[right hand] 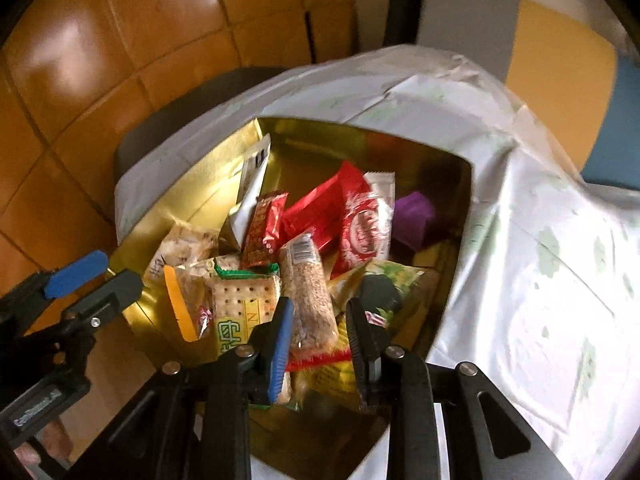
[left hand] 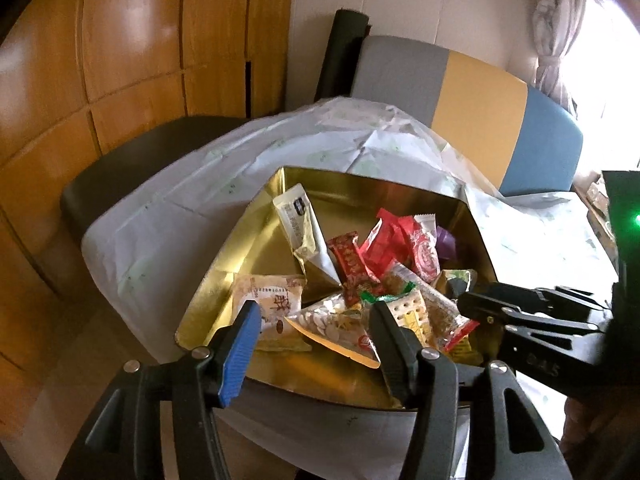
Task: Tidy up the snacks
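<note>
Hovering over the gold tray (left hand: 224, 280) of snacks (right hand: 304, 248)
Both tools, left tool (left hand: 316, 328) and right tool (right hand: 320, 340), gape wide and empty, poised at six o'clock for picking packets.

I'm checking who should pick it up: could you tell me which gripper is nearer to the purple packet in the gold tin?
Right. The right gripper hovers over the tin's near right side, below the purple packet. The left gripper is over the near left corner, farther off.

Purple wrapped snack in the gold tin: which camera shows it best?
The right wrist view. There the purple wrapped snack shows plainly against the far right wall of the gold tin. The left wrist view shows only a sliver behind the red-and-white packet.
</note>
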A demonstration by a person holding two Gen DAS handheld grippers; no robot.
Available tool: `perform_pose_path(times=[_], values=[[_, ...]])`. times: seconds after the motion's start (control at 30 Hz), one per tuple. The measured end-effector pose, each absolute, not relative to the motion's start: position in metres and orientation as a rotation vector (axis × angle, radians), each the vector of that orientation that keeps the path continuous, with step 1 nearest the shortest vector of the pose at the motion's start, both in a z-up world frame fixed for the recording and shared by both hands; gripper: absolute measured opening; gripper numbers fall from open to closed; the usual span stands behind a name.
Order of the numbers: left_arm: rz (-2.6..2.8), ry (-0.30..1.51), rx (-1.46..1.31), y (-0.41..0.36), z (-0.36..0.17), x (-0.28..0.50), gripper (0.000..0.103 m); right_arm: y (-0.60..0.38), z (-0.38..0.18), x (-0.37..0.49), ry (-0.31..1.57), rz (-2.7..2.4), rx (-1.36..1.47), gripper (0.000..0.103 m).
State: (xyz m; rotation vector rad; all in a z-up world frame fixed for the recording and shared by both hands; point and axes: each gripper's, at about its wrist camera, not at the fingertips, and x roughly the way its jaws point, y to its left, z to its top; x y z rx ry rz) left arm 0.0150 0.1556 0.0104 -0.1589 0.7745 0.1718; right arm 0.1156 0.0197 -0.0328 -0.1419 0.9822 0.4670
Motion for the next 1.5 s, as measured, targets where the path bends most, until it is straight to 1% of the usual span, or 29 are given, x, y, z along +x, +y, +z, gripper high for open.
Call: perform_pose_path(times=[0.03,0.07,0.13,0.3,0.37,0.67,0.77,0.97,1.13,1.27,1.5], values=[[0.171,0.766,-0.155,0.154,0.012,0.013,0.057,0.016,-0.03,0.111,0.965,0.445,-0.134,0.043],[0.172,0.756,-0.15,0.151,0.014,0.011,0.057,0.012,-0.028,0.108,0.954,0.431,-0.124,0.045],[0.172,0.733,-0.14,0.145,0.017,0.006,0.057,0.003,-0.025,0.099,0.934,0.395,-0.097,0.046],[0.173,0.695,-0.121,0.133,0.023,-0.005,0.058,-0.018,-0.02,0.077,0.889,0.311,-0.062,0.052],[0.173,0.687,-0.114,0.128,0.025,-0.007,0.058,-0.024,-0.018,0.069,0.874,0.289,-0.059,0.057],[0.193,0.66,-0.093,0.115,0.033,-0.013,0.058,-0.038,-0.018,0.047,0.844,0.254,-0.048,0.06],[0.225,0.634,-0.074,0.112,0.038,-0.016,0.071,-0.04,-0.018,0.045,0.841,0.25,-0.041,0.063],[0.276,0.573,-0.087,0.114,0.049,-0.021,0.071,-0.042,-0.019,0.044,0.846,0.256,-0.035,0.065],[0.312,0.598,-0.124,0.125,0.045,-0.019,0.071,-0.042,-0.02,0.041,0.842,0.263,-0.038,0.065],[0.34,0.595,-0.107,0.128,0.045,-0.019,0.071,-0.042,-0.019,0.04,0.84,0.264,-0.039,0.067],[0.33,0.598,-0.102,0.127,0.045,-0.019,0.071,-0.038,-0.021,0.039,0.845,0.273,-0.048,0.068]])
